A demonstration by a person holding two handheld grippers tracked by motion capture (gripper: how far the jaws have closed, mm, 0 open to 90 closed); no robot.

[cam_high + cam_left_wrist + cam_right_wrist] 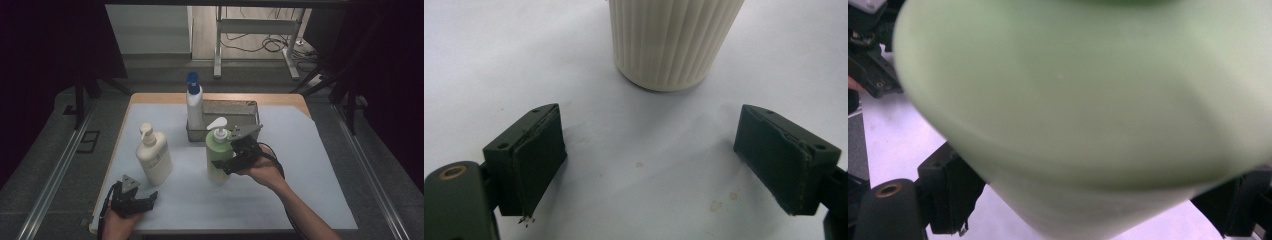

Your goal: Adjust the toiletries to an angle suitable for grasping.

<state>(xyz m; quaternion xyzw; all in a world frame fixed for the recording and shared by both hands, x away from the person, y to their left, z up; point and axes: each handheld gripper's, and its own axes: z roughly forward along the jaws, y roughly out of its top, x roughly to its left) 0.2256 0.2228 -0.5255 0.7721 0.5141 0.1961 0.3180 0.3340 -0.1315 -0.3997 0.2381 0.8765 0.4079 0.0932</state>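
we hold the green bottle [218, 155] in our right claw [226, 159], jaws clamped on its sides, mid-tabletop [310, 165] just near of the metal tray [248, 107]. our left claw [145, 199] rests open at the near left, empty, beside the cream bottle [154, 156].

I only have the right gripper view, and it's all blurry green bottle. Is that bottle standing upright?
Observer: Yes. The green bottle stands upright on the white sheet, with a white pump head on top.
Operator: What's behind it?
Observer: A metal tray, with a blue-capped bottle at its left end.
Operator: Is the left gripper busy?
Observer: No. The left gripper is open and empty, facing the cream bottle.
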